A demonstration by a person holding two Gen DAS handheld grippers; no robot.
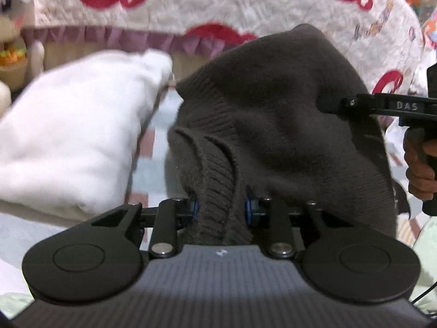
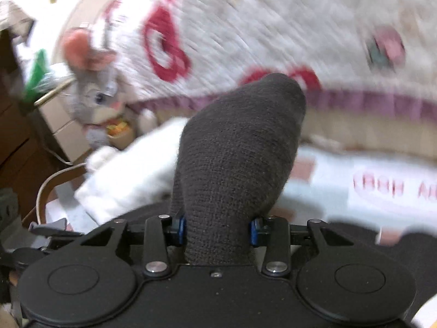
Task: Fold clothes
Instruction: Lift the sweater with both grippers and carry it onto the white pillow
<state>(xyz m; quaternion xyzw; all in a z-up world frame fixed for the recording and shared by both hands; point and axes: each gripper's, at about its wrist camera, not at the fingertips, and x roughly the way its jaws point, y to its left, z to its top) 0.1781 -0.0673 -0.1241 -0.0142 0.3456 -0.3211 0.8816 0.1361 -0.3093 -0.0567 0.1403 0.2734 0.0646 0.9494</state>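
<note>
A dark grey knit sweater (image 1: 273,109) hangs lifted above the bed. My left gripper (image 1: 222,207) is shut on its ribbed edge, which bunches between the blue pads. My right gripper (image 2: 217,227) is shut on another part of the sweater (image 2: 237,150), which stands up in a cone in front of the camera. The right gripper also shows in the left wrist view (image 1: 327,106) at the right, biting into the cloth, with the hand on its handle. The fingertips of both grippers are hidden by fabric.
A white folded garment or pillow (image 1: 79,136) lies to the left on the light patterned bed sheet (image 1: 158,164). A white quilt with red prints (image 1: 218,0) rises behind. A grey plush mouse (image 2: 95,95) sits at the far left, near brown furniture (image 2: 16,147).
</note>
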